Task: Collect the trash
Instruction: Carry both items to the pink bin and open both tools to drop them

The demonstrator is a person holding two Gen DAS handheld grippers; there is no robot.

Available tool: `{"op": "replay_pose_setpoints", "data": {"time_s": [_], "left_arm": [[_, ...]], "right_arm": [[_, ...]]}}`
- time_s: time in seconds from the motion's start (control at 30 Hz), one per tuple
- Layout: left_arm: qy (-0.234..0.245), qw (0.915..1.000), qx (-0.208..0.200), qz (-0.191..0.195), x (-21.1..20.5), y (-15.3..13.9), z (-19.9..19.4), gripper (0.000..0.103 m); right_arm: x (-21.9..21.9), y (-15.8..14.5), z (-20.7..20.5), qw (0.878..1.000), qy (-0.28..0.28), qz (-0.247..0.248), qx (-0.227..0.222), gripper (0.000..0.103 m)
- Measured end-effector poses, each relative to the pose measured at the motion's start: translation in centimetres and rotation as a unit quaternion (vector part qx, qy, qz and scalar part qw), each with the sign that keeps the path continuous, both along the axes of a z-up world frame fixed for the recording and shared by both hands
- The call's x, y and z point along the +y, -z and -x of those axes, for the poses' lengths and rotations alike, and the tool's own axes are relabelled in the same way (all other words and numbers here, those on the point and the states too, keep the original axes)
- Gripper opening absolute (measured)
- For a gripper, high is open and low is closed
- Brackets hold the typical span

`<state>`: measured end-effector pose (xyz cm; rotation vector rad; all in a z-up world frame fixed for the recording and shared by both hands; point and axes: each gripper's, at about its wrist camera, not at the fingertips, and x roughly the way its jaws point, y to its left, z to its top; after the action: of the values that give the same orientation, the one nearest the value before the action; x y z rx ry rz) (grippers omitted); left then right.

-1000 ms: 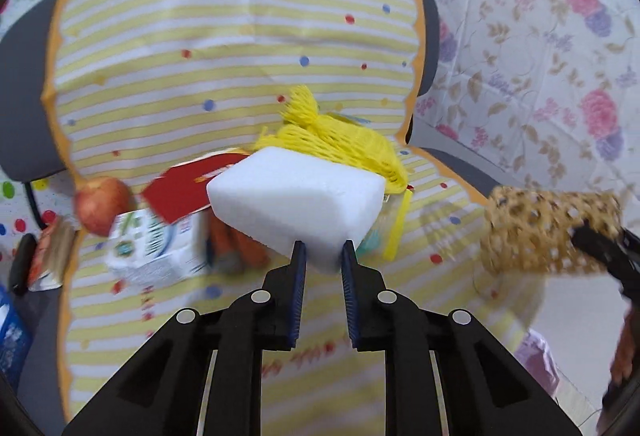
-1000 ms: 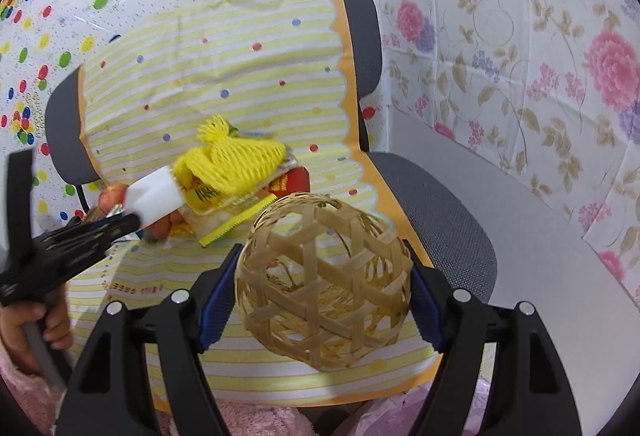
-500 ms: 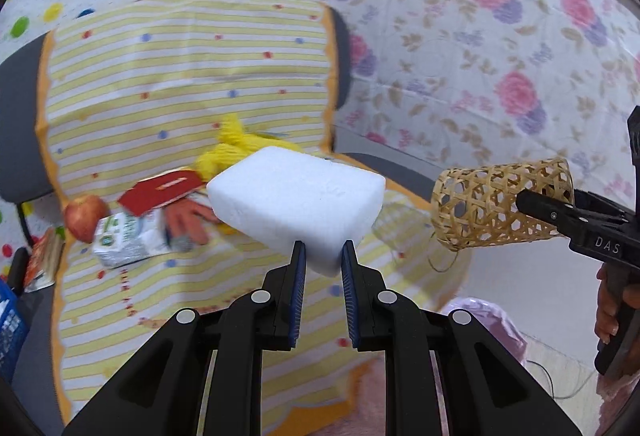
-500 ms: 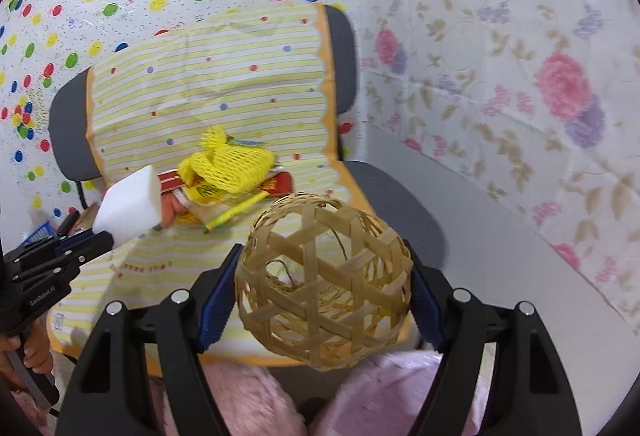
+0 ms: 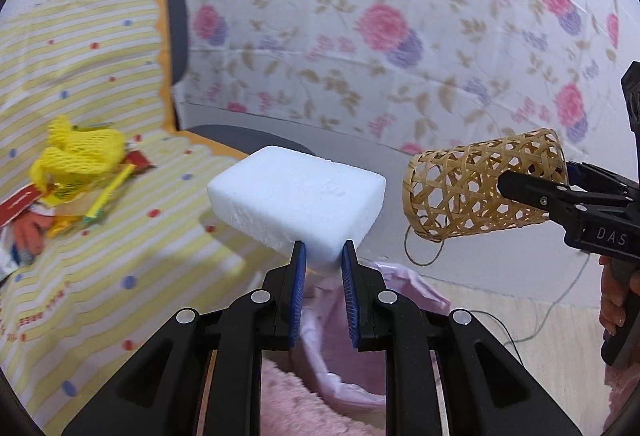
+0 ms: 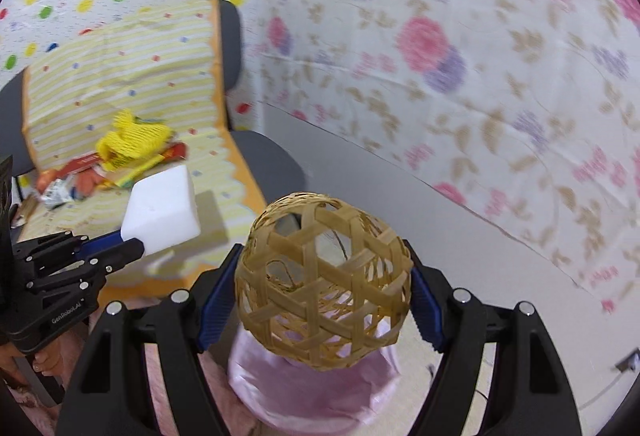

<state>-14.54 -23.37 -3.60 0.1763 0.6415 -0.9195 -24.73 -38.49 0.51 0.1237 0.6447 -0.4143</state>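
Right wrist view shows the pink bag directly below the right gripper, clamped wide around the bamboo basket, while the left gripper, pinching a foam block, hangs beside its rim.

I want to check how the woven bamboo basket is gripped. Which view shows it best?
The right wrist view: the bamboo basket fills the centre, with the right gripper pads pressing on both its sides. The left wrist view shows it side-on at the right edge, one finger across it.
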Motion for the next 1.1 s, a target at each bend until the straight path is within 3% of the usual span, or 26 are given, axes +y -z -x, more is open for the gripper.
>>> {"op": "replay_pose_setpoints", "data": {"time_s": [0.33, 0.53, 0.63, 0.87, 1.1], "left_arm": [[0.052, 0.9962, 0.057, -0.040, -5.0, 3.1, 0.1, 0.020], [0.056, 0.9948, 0.070, -0.048, -6.3, 3.7, -0.4, 0.031], [0.049, 0.9948, 0.076, -0.046, -6.3, 3.9, -0.8, 0.043], [-0.001, 0.9974, 0.054, -0.048, -3.4, 2.2, -1.2, 0.053], [-0.064, 0.9949, 0.050, -0.059, 1.8, 0.8, -1.7, 0.054]], "right_arm": [[-3.4, 4.7, 1.5, 0.997, 0.042, -0.040, 0.045, 0.074], [-4.6, 6.9, 0.0, 0.996, 0.030, -0.065, 0.062, 0.075], [-5.1, 7.5, -0.4, 0.995, 0.030, -0.076, 0.065, 0.081], [-5.7, 6.3, 0.2, 0.995, 0.045, -0.073, 0.043, 0.081], [-4.4, 3.6, 0.6, 0.997, 0.033, -0.071, 0.008, 0.079]]}}
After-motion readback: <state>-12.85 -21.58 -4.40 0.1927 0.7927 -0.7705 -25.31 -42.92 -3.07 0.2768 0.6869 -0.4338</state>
